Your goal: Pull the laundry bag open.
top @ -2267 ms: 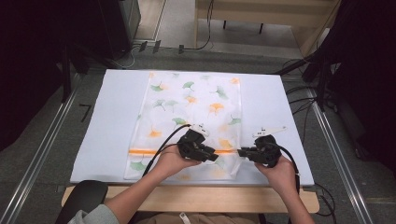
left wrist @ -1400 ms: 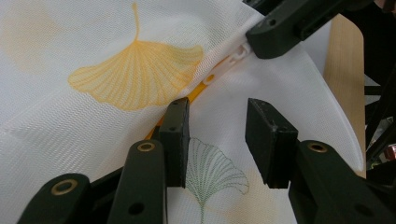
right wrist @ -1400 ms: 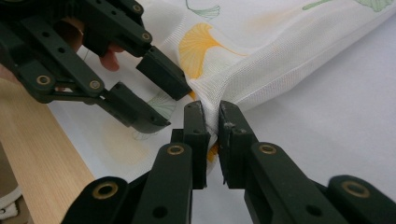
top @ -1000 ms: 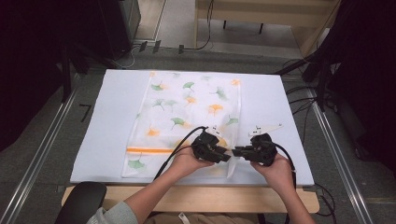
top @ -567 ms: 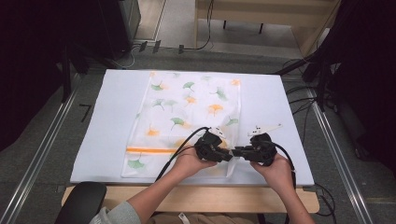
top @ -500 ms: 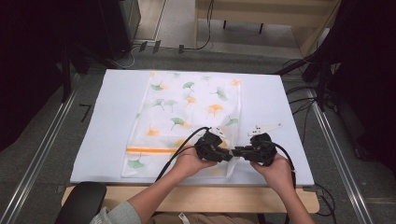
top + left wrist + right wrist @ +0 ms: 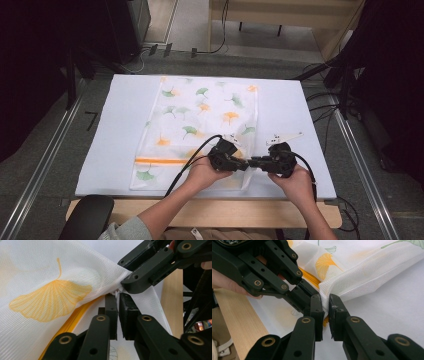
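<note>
So you had both tools down at the near right corner of the mesh bag point(image 7: 205, 117), the white one with the green and orange leaves on it. That bag lay flat on the white table point(image 7: 120, 130), a bit right of the middle, with its far end pointing away from you. An orange zipper point(image 7: 160, 161) ran across the bag close to its near edge.

Your left gripper point(image 7: 244, 164) pointed to the right, and your right gripper point(image 7: 252, 163) pointed to the left, so their tips met nose to nose. Your left hand point(image 7: 202, 172) and right hand point(image 7: 295, 180) sat just behind them, near the wooden edge point(image 7: 200, 212) of the table.

Your left gripper's jaws had just been closing. They were nearly together, and in the left gripper view a little white zipper pull point(image 7: 116, 292) sat right at their tips. I cannot tell for sure if they pinched it yet.

Your right gripper point(image 7: 325, 303) was squeezed tight on the mesh bag point(image 7: 362, 272). You could see the folded corner of the cloth tucked between its two black pads, lifted a little off the table. The orange zipper point(image 7: 310, 277) showed just behind that corner.
</note>
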Demonstrator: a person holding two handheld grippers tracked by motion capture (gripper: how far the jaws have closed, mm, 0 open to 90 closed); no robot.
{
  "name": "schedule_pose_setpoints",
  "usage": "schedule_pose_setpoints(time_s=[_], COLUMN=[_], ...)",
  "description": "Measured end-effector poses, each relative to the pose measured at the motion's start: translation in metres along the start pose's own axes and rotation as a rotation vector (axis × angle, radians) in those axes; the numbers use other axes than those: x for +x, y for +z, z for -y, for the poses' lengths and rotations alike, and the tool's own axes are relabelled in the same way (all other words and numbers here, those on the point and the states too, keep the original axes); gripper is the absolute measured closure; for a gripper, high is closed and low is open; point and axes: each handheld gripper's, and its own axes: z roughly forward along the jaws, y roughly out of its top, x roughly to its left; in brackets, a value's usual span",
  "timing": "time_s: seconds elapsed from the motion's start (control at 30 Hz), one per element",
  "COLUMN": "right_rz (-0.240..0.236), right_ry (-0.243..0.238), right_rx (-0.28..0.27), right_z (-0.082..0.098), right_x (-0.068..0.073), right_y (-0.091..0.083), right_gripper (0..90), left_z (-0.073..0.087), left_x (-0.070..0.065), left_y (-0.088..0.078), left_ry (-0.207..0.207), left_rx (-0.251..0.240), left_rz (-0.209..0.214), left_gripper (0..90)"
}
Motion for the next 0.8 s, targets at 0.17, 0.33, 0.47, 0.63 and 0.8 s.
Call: schedule_pose_setpoints(time_s=[0.17, 0.33, 0.47, 0.63, 0.8], right_rz=[0.002, 0.009, 0.012, 0.013, 0.013], right_ry=[-0.003, -0.009, -0.01, -0.017, -0.019], right_rx=[0.002, 0.005, 0.009, 0.007, 0.012], right_z=[0.0001, 0.0005, 0.0006, 0.0008, -0.0001], right_x=[0.0004, 0.0006, 0.0023, 0.0025, 0.0022], right_y=[0.0003, 0.0003, 0.0001, 0.0002, 0.0002], right_gripper=[84.9, 84.8, 84.9, 84.9, 85.0], left_z=[-0.0003, -0.0001, -0.0005, -0.0008, -0.0022], left_x=[0.0001, 0.0021, 0.0017, 0.0014, 0.0016], left_y=[0.0, -0.0015, -0.0023, -0.0021, -0.0014], left_ry=[-0.008, -0.009, -0.012, -0.021, -0.025], left_rx=[0.002, 0.017, 0.021, 0.031, 0.033], left_rz=[-0.001, -0.003, -0.006, -0.011, -0.013], left_gripper=[90.0, 90.0, 90.0, 90.0, 90.0])
